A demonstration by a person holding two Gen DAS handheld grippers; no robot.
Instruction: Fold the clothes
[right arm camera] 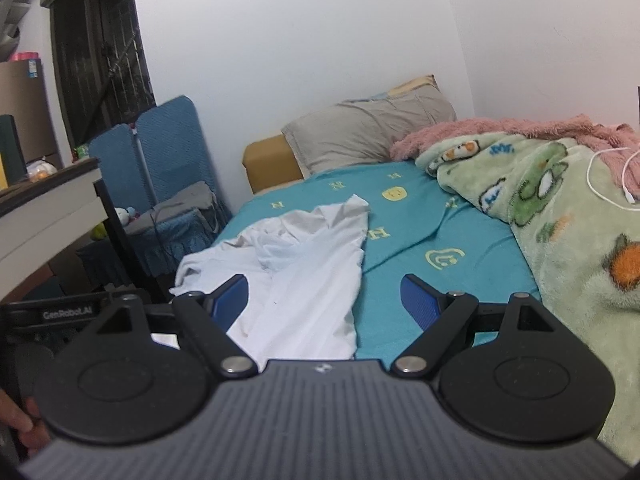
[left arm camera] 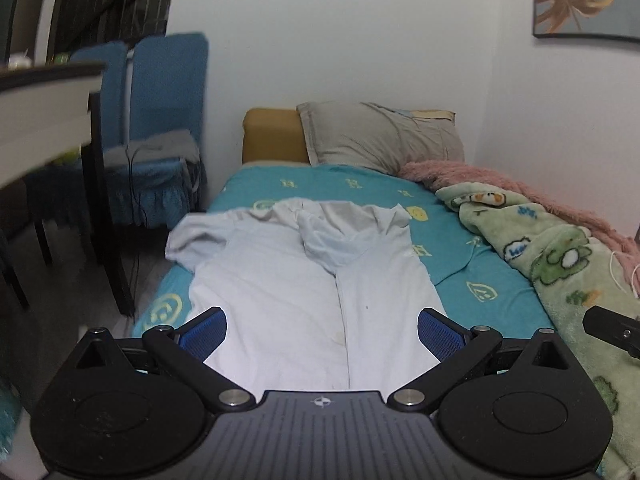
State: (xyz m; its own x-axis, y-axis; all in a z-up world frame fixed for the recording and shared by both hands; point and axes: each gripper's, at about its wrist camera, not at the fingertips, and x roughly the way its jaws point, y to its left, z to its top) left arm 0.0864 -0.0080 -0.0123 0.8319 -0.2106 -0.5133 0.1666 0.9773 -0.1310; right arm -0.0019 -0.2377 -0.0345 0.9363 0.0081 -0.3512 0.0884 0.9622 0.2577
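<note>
A white T-shirt (left arm camera: 280, 280) lies lengthwise on the teal bedsheet (left arm camera: 460, 240), its right side folded in along a centre crease and its left sleeve spread toward the bed's left edge. My left gripper (left arm camera: 322, 332) hovers open above the shirt's near end, blue pads wide apart, nothing between them. In the right wrist view the same shirt (right arm camera: 304, 264) lies left of centre. My right gripper (right arm camera: 324, 300) is open over the shirt's right edge and the sheet (right arm camera: 420, 220), holding nothing. The right gripper's black tip (left arm camera: 612, 330) shows at the left view's right edge.
A grey pillow (left arm camera: 380, 136) and a mustard cushion (left arm camera: 272, 136) sit at the bed's head. A green cartoon blanket (right arm camera: 560, 208) over a pink fleece fills the right side, with a white cable (right arm camera: 612, 188) on it. Blue chairs (left arm camera: 160, 120) and a table (left arm camera: 44, 96) stand left of the bed.
</note>
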